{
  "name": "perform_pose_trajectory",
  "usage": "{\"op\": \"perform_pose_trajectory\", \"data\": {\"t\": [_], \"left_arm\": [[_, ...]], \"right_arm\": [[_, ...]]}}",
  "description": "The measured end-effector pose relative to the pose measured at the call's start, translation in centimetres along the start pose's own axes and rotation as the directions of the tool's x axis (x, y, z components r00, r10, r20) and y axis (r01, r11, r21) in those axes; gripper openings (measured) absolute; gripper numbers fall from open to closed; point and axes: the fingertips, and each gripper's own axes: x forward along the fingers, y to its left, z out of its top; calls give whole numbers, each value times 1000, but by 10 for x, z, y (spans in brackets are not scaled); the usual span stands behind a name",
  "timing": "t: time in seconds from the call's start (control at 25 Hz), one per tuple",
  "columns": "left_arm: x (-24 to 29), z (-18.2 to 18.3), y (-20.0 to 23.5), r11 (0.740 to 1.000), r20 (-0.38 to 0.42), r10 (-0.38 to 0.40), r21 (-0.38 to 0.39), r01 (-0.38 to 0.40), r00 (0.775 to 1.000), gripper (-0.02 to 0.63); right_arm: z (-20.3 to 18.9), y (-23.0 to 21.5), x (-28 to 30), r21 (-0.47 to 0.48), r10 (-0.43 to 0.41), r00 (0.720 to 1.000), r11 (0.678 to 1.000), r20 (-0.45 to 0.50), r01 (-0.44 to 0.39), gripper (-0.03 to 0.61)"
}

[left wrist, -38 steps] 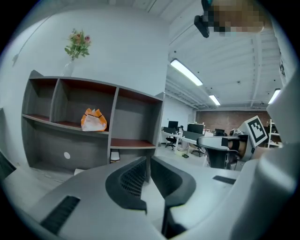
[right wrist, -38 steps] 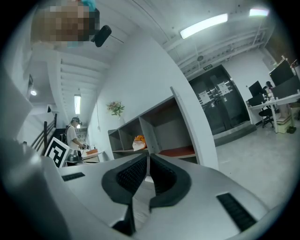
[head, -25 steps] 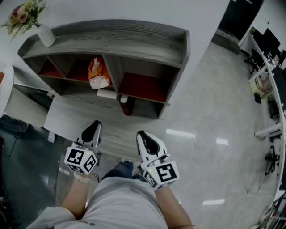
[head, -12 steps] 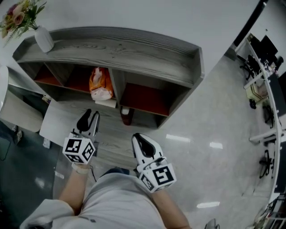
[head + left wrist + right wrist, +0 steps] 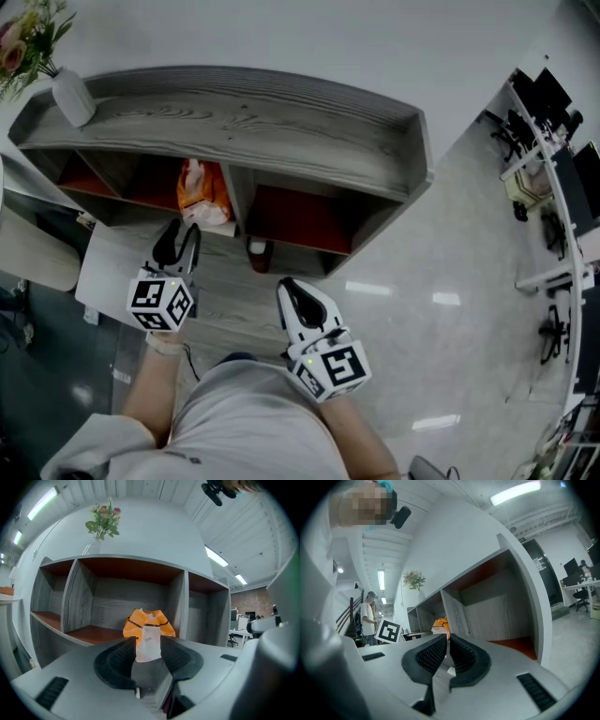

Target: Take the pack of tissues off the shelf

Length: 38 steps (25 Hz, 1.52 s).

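Observation:
The pack of tissues [image 5: 201,191], orange with a white front [image 5: 149,629], stands in the middle compartment of the grey wooden shelf [image 5: 253,112]. My left gripper [image 5: 175,242] hovers over the shelf's lower ledge, a short way in front of the pack and pointing at it. Its jaws are opening. The pack shows through the gap beyond the fingertips [image 5: 123,649], and nothing is pressed between them. My right gripper [image 5: 289,291] hangs lower, near my body, shut and empty [image 5: 447,642], facing the right-hand compartment.
A white vase of flowers [image 5: 69,94] stands on the shelf's top left corner. A dark red object [image 5: 259,253] sits low by the middle divider. Desks and chairs [image 5: 548,141] line the right side of the glossy floor. A person [image 5: 369,617] stands far left.
My left gripper moved forward towards the shelf and the pack, and its jaws went from shut to open. The right gripper stayed about where it was.

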Motion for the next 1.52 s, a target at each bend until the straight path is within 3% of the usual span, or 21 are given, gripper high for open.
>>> {"op": "perform_pose_trajectory", "data": {"t": [0.28, 0.4, 0.76, 1.52], "left_arm": [[18, 0, 8, 1000, 3, -5, 6, 5, 1000, 144], [19, 1, 10, 1000, 12, -2, 9, 2, 1000, 80], [-2, 6, 1, 1000, 25, -8, 19, 8, 1000, 25], [-147, -22, 4, 980, -9, 196, 13, -196, 980, 19]], "right_arm": [[-1, -11, 11, 1, -23, 1000, 1000, -6, 23, 31], [-1, -13, 12, 3, -28, 1000, 1000, -5, 28, 31], [-1, -4, 7, 8, -2, 1000, 1000, -6, 2, 31], [-32, 66, -32, 37, 203, 977, 979, -58, -201, 31]]}}
